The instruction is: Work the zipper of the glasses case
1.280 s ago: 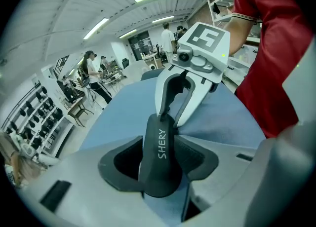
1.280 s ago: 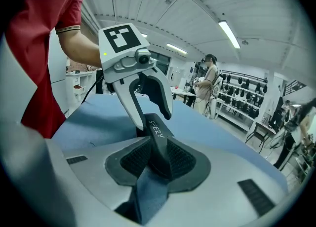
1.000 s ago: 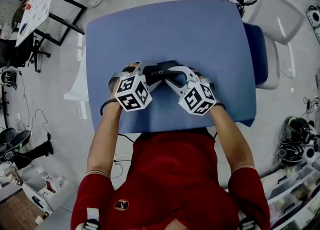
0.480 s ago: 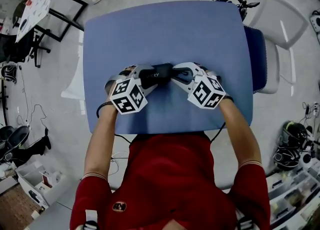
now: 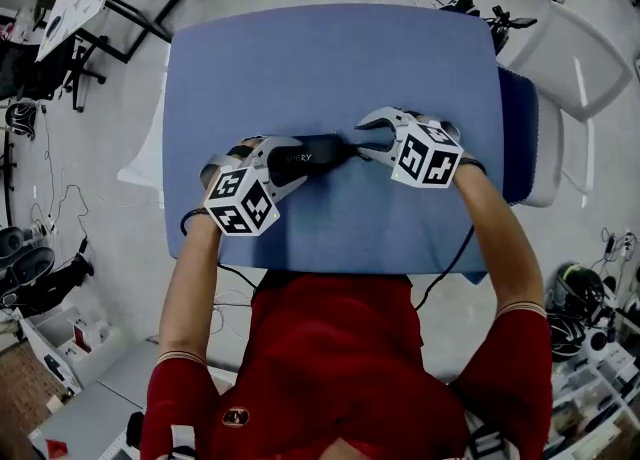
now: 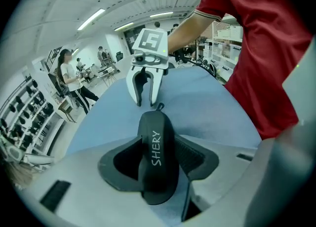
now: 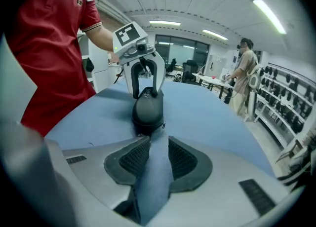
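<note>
Glasses case (image 5: 310, 156): a black, oblong, rounded shell with a matte skin and the white lettering "SHERY" on top. It is laid about the middle of the surface, its long axis running left to right.
Case contents: nothing of the inside is shown; the two halves are seen together.
Zipper pull (image 6: 159, 106): a small dark tab is seen at the case's right end, pointed toward the right gripper.
Left gripper (image 7: 147, 93): smooth pale grey plastic with dark ribbed pads (image 6: 193, 154). The case's left half is clamped between them, one pad on each long side.
Right gripper (image 5: 360, 140): made of the same materials. Its jaws have just been opening and are spread wide, with only bare blue surface between them. The tips are set just beside the case's right end; whether it is touched cannot be told.
Marker cubes (image 5: 240, 203): white faces with black square patterns, one carried on each gripper.
Surface (image 5: 330, 58): a smooth blue covering with rounded corners.
</note>
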`<state>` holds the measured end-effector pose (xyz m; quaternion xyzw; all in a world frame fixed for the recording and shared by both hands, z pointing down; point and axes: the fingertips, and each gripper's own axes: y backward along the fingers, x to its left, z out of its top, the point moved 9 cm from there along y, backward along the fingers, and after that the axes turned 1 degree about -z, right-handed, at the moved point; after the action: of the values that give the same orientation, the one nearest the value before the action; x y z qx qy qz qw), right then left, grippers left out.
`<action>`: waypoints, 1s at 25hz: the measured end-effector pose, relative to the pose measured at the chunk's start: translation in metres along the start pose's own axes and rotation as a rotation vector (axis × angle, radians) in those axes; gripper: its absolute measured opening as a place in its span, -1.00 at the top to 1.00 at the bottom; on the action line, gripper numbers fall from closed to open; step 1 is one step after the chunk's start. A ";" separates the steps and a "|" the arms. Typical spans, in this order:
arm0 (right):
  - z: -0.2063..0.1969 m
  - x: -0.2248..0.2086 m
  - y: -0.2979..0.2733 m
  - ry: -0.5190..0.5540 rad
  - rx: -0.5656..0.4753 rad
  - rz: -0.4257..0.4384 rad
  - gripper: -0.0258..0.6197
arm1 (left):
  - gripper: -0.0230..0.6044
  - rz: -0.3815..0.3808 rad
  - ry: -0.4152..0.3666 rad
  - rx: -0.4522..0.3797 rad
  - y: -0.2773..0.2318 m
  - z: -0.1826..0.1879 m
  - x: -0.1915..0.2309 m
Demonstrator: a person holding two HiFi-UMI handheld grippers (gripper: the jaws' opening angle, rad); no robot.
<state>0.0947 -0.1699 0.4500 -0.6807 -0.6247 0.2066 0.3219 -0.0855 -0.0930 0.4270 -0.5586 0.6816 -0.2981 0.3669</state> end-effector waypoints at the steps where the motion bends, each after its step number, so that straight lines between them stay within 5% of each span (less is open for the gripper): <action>1: 0.000 -0.005 -0.002 0.031 0.014 0.026 0.56 | 0.33 0.001 -0.007 -0.009 0.000 -0.001 0.000; 13: 0.029 -0.026 -0.040 0.421 0.098 0.284 0.54 | 0.33 -0.070 -0.118 0.032 0.005 -0.003 0.006; 25: 0.039 -0.031 -0.049 0.781 0.145 0.481 0.57 | 0.33 -0.055 -0.172 0.022 0.002 -0.004 0.002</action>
<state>0.0289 -0.1926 0.4527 -0.8090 -0.2650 0.0467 0.5226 -0.0908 -0.0947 0.4272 -0.5964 0.6287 -0.2665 0.4220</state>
